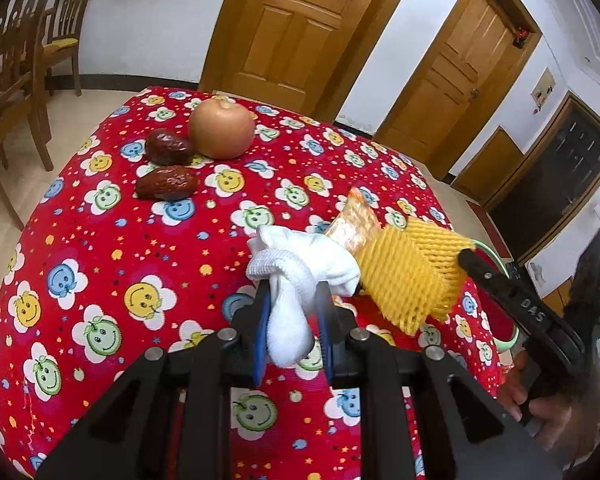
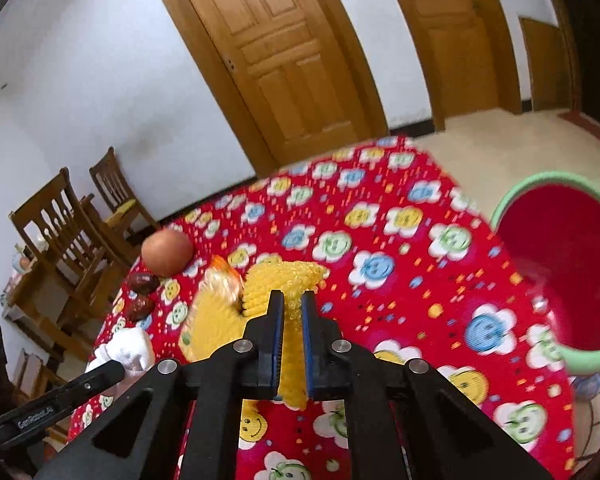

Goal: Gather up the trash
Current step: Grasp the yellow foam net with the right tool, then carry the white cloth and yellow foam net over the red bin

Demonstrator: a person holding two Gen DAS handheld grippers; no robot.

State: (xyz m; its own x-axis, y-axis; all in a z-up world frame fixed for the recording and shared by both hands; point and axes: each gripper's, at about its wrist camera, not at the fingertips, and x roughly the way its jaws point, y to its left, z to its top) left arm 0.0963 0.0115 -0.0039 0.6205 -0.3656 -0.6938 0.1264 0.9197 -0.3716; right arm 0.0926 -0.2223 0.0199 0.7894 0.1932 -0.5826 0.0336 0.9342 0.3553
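In the left wrist view my left gripper (image 1: pixel 293 286) is shut on a crumpled white tissue (image 1: pixel 300 264), held just above the table. Beside it on the right is a yellow foam fruit net (image 1: pixel 412 276), with an orange wrapper (image 1: pixel 354 224) against its far edge. In the right wrist view my right gripper (image 2: pixel 293 304) is shut on that yellow foam net (image 2: pixel 284 276); the net bulges out past the blue pads. The orange wrapper (image 2: pixel 224 280) sits at the net's left. The white tissue (image 2: pixel 130 350) shows at lower left.
A red cloth with smiley flowers (image 1: pixel 140 280) covers the table. An onion (image 1: pixel 221 128) and two red dates (image 1: pixel 169 146) lie at its far left. A red bin with a green rim (image 2: pixel 540 182) stands off the table's right edge. Wooden chairs (image 1: pixel 16 80) stand left.
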